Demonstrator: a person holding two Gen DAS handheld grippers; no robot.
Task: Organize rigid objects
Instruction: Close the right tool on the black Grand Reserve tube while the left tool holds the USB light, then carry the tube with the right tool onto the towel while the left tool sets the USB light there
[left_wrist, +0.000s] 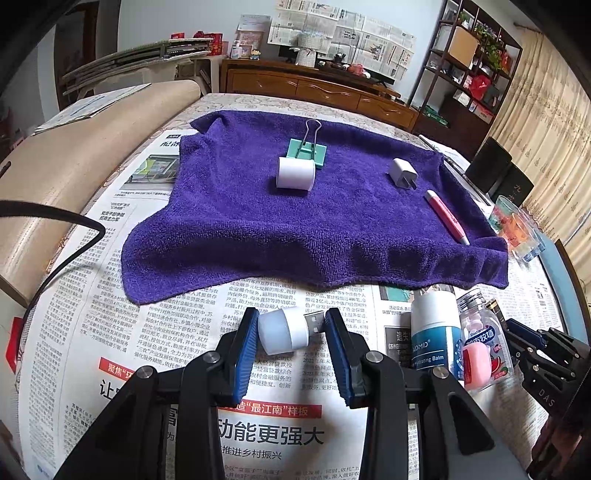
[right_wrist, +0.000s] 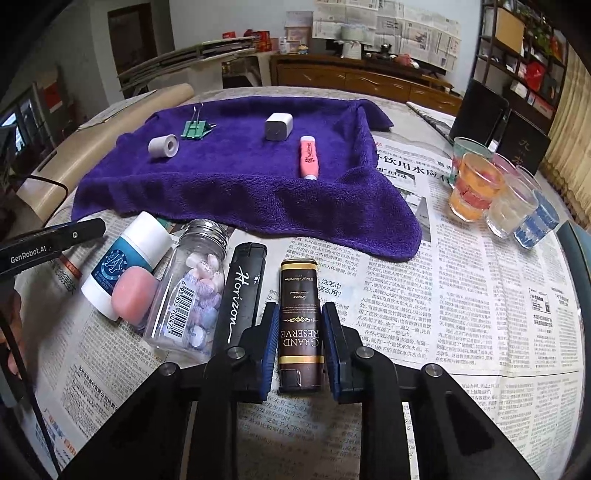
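Your left gripper (left_wrist: 291, 325) is clamped on the small white USB night-light (left_wrist: 286, 328), its long axis crosswise between the pads. Your right gripper (right_wrist: 300, 325) straddles the brown rectangular lighter (right_wrist: 300, 325) on the newspaper (right_wrist: 461, 314), lengthwise along the fingers; whether it's gripped, I can't tell.

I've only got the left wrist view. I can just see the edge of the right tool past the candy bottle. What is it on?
Observer: The right tool has its fingers on either side of a brown lighter marked Grand Reserve, which lies on the newspaper.
Operator: Is it gripped?
Observer: I can't tell. Both pads sit very close to its sides, but contact is unclear.
Operator: Anything right beside it?
Observer: A black lighter marked Horizon lies between the brown lighter and the candy bottle.
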